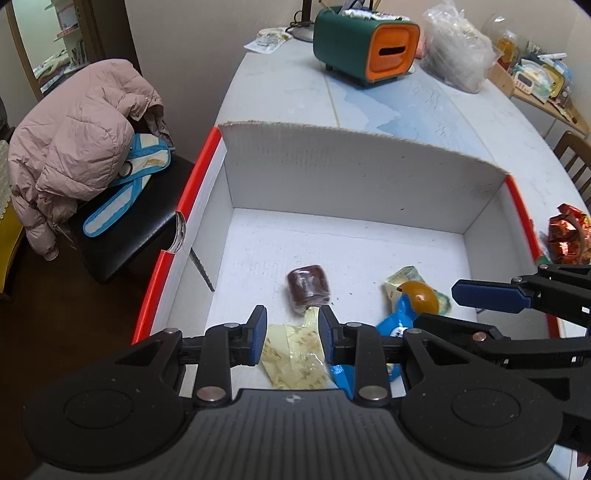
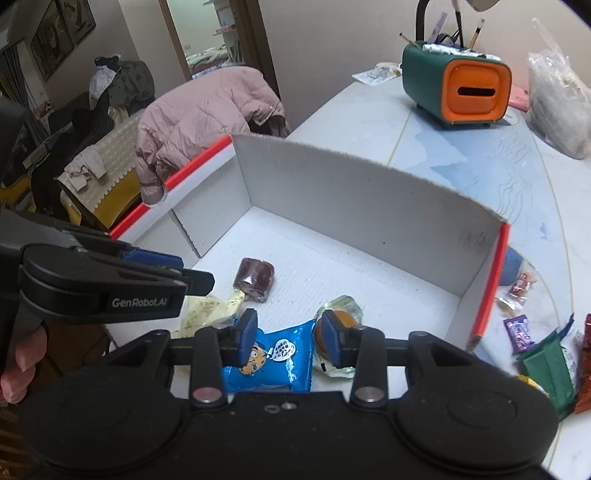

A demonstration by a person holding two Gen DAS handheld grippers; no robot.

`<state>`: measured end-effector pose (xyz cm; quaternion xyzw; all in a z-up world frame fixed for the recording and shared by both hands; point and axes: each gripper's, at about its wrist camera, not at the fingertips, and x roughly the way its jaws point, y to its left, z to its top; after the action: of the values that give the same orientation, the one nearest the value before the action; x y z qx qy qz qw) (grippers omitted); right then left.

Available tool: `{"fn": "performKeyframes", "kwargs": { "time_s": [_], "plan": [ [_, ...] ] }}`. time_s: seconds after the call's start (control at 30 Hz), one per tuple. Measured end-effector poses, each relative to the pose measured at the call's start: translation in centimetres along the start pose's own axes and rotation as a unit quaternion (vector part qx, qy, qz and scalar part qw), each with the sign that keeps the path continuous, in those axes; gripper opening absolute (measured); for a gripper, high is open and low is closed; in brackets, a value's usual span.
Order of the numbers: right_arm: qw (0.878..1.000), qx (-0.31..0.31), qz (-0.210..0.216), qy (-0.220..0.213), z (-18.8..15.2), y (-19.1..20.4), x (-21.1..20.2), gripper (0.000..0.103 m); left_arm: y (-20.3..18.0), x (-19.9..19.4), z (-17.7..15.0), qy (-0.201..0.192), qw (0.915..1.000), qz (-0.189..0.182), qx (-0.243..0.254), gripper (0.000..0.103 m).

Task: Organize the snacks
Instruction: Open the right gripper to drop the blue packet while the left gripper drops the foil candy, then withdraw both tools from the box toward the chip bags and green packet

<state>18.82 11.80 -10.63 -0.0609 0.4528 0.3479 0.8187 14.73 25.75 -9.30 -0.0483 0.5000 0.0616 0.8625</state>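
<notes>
Dim indoor light, soft shadows (fisheye edges warped), maybe slight blur.

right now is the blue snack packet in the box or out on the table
In. The blue snack packet lies flat on the floor of the white box.

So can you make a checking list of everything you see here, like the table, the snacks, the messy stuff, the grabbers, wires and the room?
Surface: pale table, white box on it.
Job's things: in the box, brown snack, yellow packet, blue packet, orange jelly cup; loose snacks outside, right of the box.
Clutter: green-orange holder, plastic bag.
Grippers: left gripper open above yellow packet; right gripper open over blue packet, nothing held.
Cables: black lamp neck; no wires seen.
Surroundings: pink jacket on chair, doorway.
</notes>
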Motion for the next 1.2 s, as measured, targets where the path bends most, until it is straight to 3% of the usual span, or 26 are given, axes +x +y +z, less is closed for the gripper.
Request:
{"fn": "performKeyframes", "kwargs": {
  "time_s": [0.3,0.43,0.6,0.73,0.9,0.97,1.03,1.2],
  "plan": [
    [0.999,0.009,0.003,-0.031,-0.3,-0.3,-3.4,0.041,-0.9,-3.2,-0.5,-0.029,0.9993,-0.021,-0.001,0.03],
    [0.998,0.011,0.001,-0.054,-0.6,-0.3,-5.5,0.054,-1.6,-5.0,-0.9,-0.05,0.998,-0.037,0.0,0.046],
    [0.997,0.019,0.003,-0.078,-1.1,-0.7,-8.1,0.056,-3.0,-7.0,-1.5,-0.069,0.9962,-0.053,0.006,0.047],
    [0.995,0.021,-0.001,-0.096,-1.8,-1.3,-10.2,0.067,-4.3,-8.6,-2.0,-0.088,0.9941,-0.063,0.012,0.055],
    [0.993,0.029,-0.003,-0.114,-2.8,-2.3,-12.6,0.071,-6.3,-10.2,-2.5,-0.103,0.9917,-0.075,0.015,0.055],
    [0.992,0.033,-0.004,-0.122,-3.3,-2.9,-13.5,0.078,-7.3,-10.6,-2.7,-0.109,0.9908,-0.078,0.019,0.057],
    [0.991,0.031,-0.007,-0.129,-3.8,-3.2,-14.4,0.08,-8.2,-11.0,-3.0,-0.113,0.99,-0.082,0.02,0.064],
    [0.991,0.027,-0.009,-0.131,-5.1,-4.8,-16.0,0.082,-10.8,-11.1,-3.6,-0.114,0.9892,-0.087,0.029,0.064]
  ]
}}
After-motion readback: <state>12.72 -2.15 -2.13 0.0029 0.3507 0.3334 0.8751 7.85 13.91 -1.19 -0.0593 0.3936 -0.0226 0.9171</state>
